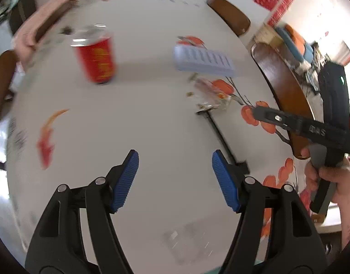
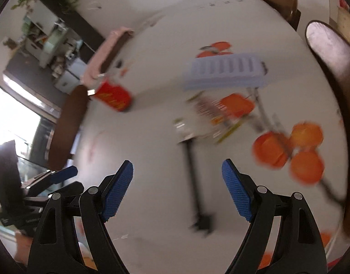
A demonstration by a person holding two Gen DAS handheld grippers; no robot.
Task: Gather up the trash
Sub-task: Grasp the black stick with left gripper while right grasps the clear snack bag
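Both sets of jaws were wide and empty, so a rushed grab probably risked tipping the red can [image 1: 96, 57] or missing the crumpled wrapper [image 2: 211, 116] on the bench [image 1: 152, 118].

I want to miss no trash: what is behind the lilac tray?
Behind the lilac tray only printed orange fruit on the tablecloth shows. Whatever lies directly under the tray is covered.

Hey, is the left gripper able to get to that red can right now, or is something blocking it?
Probably yes. The left gripper is open and holds nothing, and only bare tabletop lies between it and the upright red can.
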